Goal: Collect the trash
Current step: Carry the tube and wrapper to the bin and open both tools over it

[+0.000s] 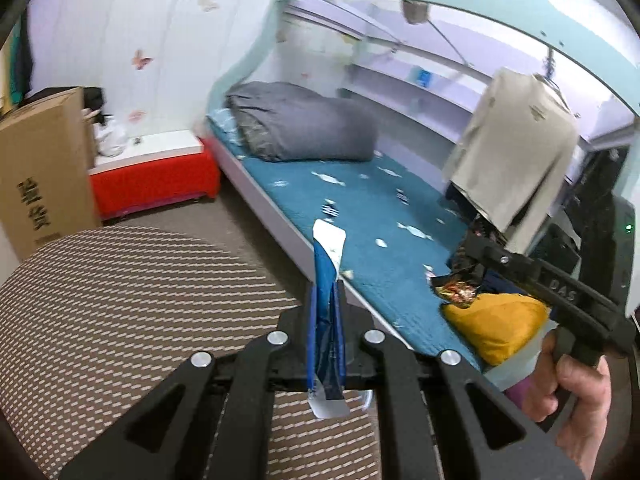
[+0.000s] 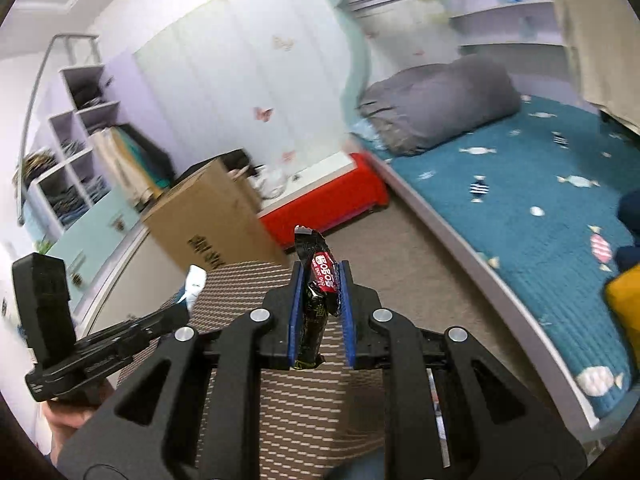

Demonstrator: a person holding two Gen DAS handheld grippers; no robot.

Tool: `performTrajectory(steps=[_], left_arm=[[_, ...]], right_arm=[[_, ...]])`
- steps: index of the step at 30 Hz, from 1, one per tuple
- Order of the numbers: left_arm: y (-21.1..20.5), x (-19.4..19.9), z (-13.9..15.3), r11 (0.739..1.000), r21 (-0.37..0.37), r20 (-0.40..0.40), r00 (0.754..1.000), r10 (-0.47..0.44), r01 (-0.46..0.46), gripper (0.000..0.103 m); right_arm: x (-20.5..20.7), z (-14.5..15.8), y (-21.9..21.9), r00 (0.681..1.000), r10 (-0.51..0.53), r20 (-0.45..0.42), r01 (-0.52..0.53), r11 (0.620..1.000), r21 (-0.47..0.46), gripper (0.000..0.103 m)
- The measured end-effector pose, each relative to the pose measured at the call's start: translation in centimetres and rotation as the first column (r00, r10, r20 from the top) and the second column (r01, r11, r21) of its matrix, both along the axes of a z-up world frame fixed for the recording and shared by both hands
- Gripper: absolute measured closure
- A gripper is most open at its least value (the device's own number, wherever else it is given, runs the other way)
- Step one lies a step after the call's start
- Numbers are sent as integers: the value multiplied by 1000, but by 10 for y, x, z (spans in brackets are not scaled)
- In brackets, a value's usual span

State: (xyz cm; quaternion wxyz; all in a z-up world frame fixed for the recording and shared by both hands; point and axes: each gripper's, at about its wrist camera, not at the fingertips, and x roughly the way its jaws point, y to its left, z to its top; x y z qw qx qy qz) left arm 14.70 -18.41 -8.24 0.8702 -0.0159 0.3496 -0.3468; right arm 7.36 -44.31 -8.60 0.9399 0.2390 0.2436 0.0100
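I had left tongs (image 1: 326,292) clamped on blue wrapper (image 1: 326,280); right tongs (image 2: 320,276) clamped on black wrapper (image 2: 316,280); bed (image 2: 520,200) beyond.

Folded quilt (image 1: 300,124) on bed (image 1: 384,216) at its far end; low cabinet (image 1: 156,176) left of bed; cardboard box (image 1: 44,164) left of cabinet

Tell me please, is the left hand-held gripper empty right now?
No, the left hand-held gripper is shut on a flat blue and white plastic wrapper standing upright between its fingers.
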Motion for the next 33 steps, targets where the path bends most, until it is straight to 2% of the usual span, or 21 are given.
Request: performTrajectory(steps=[7, 14, 21, 27, 29, 30, 31, 32, 33], left_arm=[[-75, 0, -24, 995, 34, -66, 994, -86, 89, 95], [-148, 8, -83, 979, 135, -181, 975, -126, 151, 95], [-205, 17, -146, 938, 264, -282, 948, -147, 224, 95], [-238, 32, -191, 901, 351, -359, 925, -123, 256, 94], [-245, 39, -204, 888, 373, -381, 917, -116, 268, 91], [-249, 41, -211, 879, 387, -397, 911, -112, 277, 78], [-252, 44, -216, 874, 401, -405, 909, -102, 276, 47], [-255, 47, -218, 871, 417, -397, 914, -84, 261, 26], [-255, 48, -219, 869, 437, -375, 925, -61, 235, 11]], right_arm=[[-7, -36, -61, 992, -102, -71, 104, 994, 30, 86], [7, -105, -103, 965, -150, -215, 168, 984, 67, 86], [24, -189, -132, 918, -155, -365, 214, 968, 129, 86], [35, -238, -151, 888, -139, -438, 238, 955, 180, 86], [39, -251, -155, 880, -128, -458, 241, 950, 198, 82], [41, -259, -158, 874, -120, -470, 244, 946, 213, 81], [43, -267, -160, 869, -113, -482, 249, 941, 228, 79], [44, -274, -162, 862, -107, -495, 257, 935, 245, 68], [44, -279, -163, 861, -101, -498, 262, 928, 265, 39]])
